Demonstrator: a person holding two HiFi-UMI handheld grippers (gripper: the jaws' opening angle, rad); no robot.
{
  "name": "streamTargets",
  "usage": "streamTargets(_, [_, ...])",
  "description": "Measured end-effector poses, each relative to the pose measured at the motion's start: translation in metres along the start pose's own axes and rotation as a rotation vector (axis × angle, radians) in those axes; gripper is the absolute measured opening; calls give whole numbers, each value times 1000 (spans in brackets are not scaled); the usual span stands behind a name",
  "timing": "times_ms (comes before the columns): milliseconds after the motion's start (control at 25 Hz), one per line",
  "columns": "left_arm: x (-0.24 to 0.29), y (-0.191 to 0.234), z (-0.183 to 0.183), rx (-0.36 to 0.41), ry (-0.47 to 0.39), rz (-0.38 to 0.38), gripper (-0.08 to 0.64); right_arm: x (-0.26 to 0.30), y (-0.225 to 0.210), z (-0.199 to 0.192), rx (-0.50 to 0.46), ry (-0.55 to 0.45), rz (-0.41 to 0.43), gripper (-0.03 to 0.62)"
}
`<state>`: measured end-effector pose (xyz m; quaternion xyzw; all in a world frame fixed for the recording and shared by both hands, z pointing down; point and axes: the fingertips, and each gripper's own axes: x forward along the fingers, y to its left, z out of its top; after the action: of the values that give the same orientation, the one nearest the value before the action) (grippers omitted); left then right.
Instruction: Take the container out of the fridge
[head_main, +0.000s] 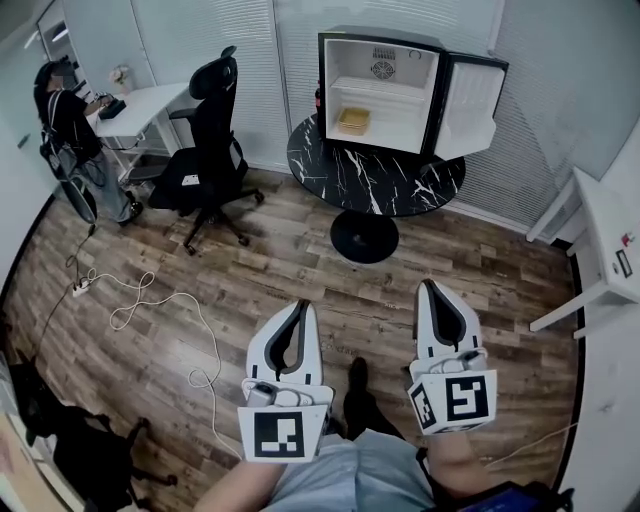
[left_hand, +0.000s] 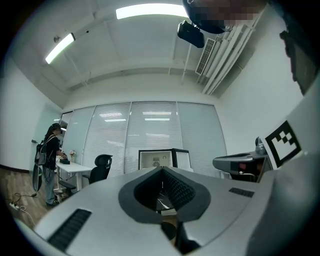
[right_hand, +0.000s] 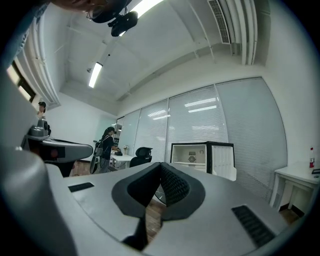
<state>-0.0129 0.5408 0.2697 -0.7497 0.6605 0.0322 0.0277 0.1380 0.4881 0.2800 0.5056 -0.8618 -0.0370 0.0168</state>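
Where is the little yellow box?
The yellow container is at the top middle of the head view, low on the left inside the open fridge, which stands on the round black table.

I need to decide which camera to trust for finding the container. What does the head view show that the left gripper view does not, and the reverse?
Only the head view shows the yellow container, lying on the lower shelf inside the fridge. In the left gripper view the jaws cover that part of the fridge. Only the left gripper view shows the ceiling lights. Both views show the open fridge, the black chair and the person at the white desk.
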Motion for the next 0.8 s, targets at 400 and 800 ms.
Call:
streamTargets(400, [102,9,-22,35,49,-24,14,93,-52,-24,74,11,4,14])
streamTargets(800, [228,11,-30,76,73,-19,14,196,-119,-38,139,24,41,14])
